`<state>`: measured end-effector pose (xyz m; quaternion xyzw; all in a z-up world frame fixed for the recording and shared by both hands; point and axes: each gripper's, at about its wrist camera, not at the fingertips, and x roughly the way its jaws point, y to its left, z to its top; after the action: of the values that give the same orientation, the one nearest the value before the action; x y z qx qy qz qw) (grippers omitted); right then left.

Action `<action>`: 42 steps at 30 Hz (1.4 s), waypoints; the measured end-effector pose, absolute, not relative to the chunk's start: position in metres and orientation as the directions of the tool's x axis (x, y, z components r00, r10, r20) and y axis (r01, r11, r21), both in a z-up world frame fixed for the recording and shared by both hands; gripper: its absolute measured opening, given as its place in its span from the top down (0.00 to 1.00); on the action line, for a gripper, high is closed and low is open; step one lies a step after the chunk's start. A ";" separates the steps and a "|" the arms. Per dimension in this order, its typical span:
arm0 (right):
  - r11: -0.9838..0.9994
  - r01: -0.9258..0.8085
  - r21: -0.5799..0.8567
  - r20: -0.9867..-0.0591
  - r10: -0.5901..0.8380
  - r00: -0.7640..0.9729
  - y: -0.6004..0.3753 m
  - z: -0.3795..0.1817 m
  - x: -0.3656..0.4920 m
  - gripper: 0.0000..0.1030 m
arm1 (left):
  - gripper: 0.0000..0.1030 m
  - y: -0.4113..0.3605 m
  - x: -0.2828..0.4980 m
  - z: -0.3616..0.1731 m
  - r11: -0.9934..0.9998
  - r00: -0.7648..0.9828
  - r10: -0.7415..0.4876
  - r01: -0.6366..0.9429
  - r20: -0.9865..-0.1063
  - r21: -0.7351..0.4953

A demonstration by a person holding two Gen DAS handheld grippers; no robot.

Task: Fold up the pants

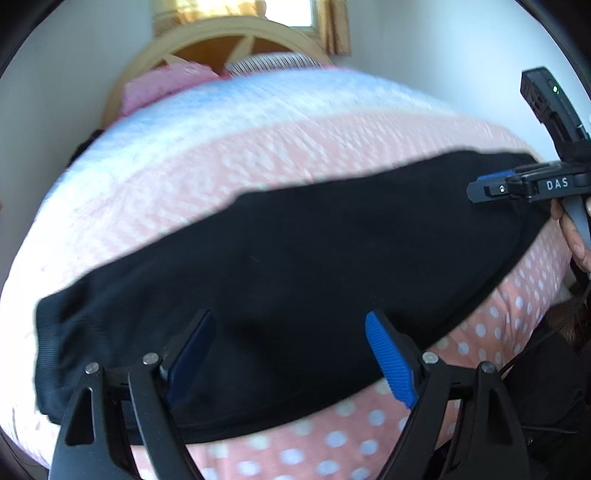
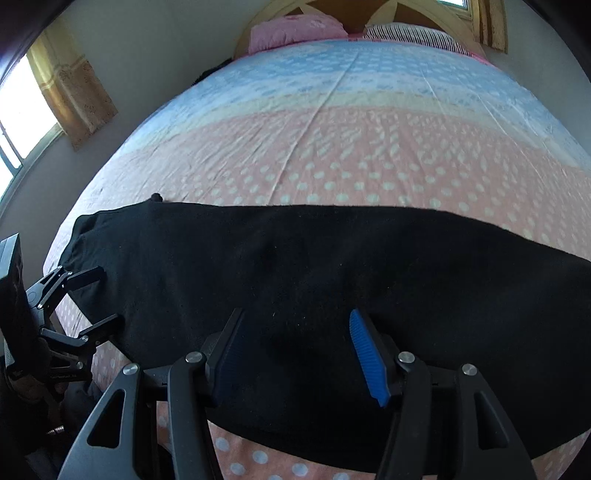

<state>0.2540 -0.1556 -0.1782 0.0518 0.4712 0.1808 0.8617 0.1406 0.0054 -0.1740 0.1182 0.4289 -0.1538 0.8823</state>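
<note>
Black pants (image 1: 288, 280) lie flat in a long band across the near part of the bed; they also show in the right wrist view (image 2: 295, 273). My left gripper (image 1: 291, 332) is open above the pants near their left end, holding nothing. My right gripper (image 2: 295, 332) is open above the pants' middle, holding nothing. In the left wrist view the right gripper (image 1: 476, 190) shows from the side at the pants' far right end. In the right wrist view the left gripper (image 2: 98, 295) shows open at the pants' left end.
The bed has a pink sheet with white dots (image 2: 351, 166) turning blue (image 2: 332, 70) farther away. A pink pillow (image 2: 291, 31) and a striped pillow (image 2: 413, 35) lie at the wooden headboard (image 1: 207, 40). A curtained window (image 2: 22, 110) is on the left wall.
</note>
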 end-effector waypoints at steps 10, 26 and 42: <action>0.944 0.004 0.331 -0.694 0.240 0.678 -0.281 -0.138 0.199 0.43 | 0.16 -0.056 0.127 -0.144 0.860 0.622 -0.277 0.500 -0.733 0.099; 0.699 0.454 0.552 -0.659 0.032 0.751 -0.483 -0.176 0.122 0.43 | 0.56 -0.161 0.122 -0.153 0.698 0.518 -0.349 0.700 -0.781 0.152; 0.735 0.394 0.552 -0.619 0.044 0.784 -0.488 -0.182 0.149 0.95 | 0.93 -0.174 0.138 -0.150 0.726 0.476 -0.361 0.683 -0.802 0.079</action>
<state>0.1485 -0.4885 -0.1822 0.3502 0.3130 -0.0996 0.8772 0.1382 -0.1738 -0.1495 0.1990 0.4054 -0.3122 0.8358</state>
